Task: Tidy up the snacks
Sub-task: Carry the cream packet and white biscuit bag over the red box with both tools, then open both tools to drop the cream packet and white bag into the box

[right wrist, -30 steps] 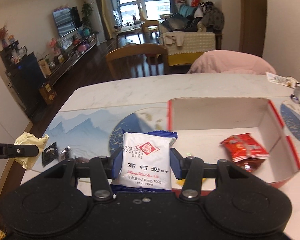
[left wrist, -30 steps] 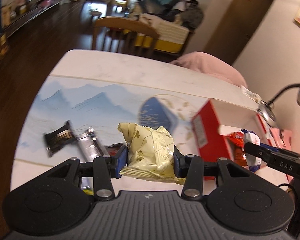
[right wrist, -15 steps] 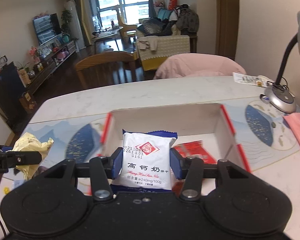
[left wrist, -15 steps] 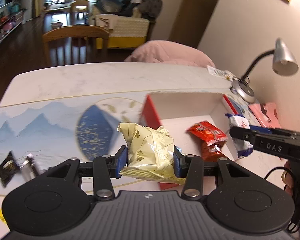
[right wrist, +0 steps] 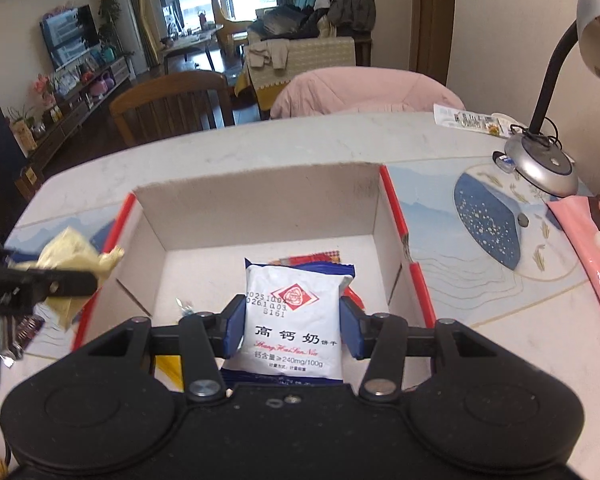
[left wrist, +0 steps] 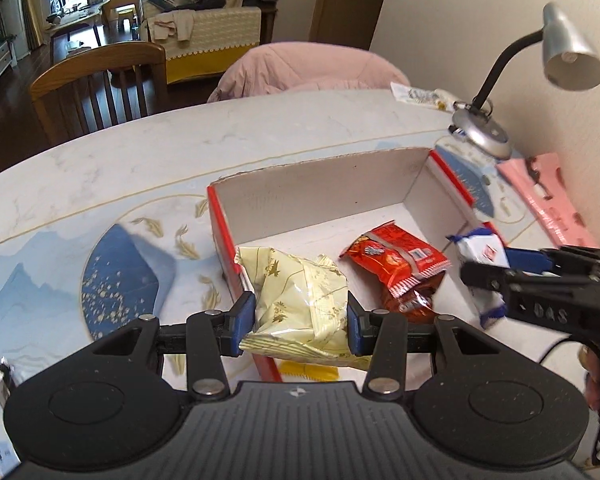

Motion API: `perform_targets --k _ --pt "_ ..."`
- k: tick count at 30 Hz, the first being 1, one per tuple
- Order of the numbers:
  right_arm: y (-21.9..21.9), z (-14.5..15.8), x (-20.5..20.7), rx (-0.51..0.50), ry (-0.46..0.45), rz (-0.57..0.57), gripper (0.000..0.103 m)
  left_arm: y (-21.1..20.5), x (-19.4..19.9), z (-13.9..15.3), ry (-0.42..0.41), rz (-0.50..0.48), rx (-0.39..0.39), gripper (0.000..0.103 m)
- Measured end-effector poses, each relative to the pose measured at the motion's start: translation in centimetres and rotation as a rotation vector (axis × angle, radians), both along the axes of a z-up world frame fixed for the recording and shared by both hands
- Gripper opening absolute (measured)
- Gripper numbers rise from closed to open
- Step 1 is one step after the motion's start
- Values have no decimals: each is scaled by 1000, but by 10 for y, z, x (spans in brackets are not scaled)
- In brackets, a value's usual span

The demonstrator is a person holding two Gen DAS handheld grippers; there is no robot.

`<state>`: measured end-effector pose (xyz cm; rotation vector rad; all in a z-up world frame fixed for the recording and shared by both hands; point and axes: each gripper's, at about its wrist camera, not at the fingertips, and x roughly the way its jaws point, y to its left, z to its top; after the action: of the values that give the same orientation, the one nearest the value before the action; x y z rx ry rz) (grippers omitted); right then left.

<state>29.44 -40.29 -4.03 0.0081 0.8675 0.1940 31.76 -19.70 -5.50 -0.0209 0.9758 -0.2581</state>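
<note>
Now both jaws grip packets over the red-edged box [right wrist: 392, 196]: left gripper [left wrist: 300, 322] a yellow snack bag [left wrist: 300, 300], right gripper [right wrist: 292, 330] a white biscuit packet [right wrist: 294, 320]. Released too near the wall, the yellow bag could catch the rim and spill onto the tabletop [left wrist: 140, 152].

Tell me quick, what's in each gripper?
Left gripper: closed on the crinkly pale yellow snack packet.
Right gripper: closed on the white and blue biscuit packet.

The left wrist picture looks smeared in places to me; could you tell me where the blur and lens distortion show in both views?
Left wrist view: the yellow packet held in the left gripper is sharp, while the box rim at right and the mat beside it smear, and the table edge bows. Right wrist view: the print on the white packet is crisp, and the lamp bends near the frame edge.
</note>
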Motion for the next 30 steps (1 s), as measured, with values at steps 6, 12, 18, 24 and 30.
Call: perform_targets --k 6,12,18,24,30 --pt "-3 -19 11 -2 36 2 48 -25 32 -23 58 -7 56 44" --pt "6 -32 15 -7 58 31 48 -48 58 -41 99 -39 105 44" --pt "13 -44 17 -20 92 61 48 -64 74 -60 164 -31 163 44" --pt "11 -52 20 -3 123 48 48 -80 78 -70 203 -72 215 44" --pt "9 -54 22 15 139 39 48 -89 80 -75 225 -98 268 45"
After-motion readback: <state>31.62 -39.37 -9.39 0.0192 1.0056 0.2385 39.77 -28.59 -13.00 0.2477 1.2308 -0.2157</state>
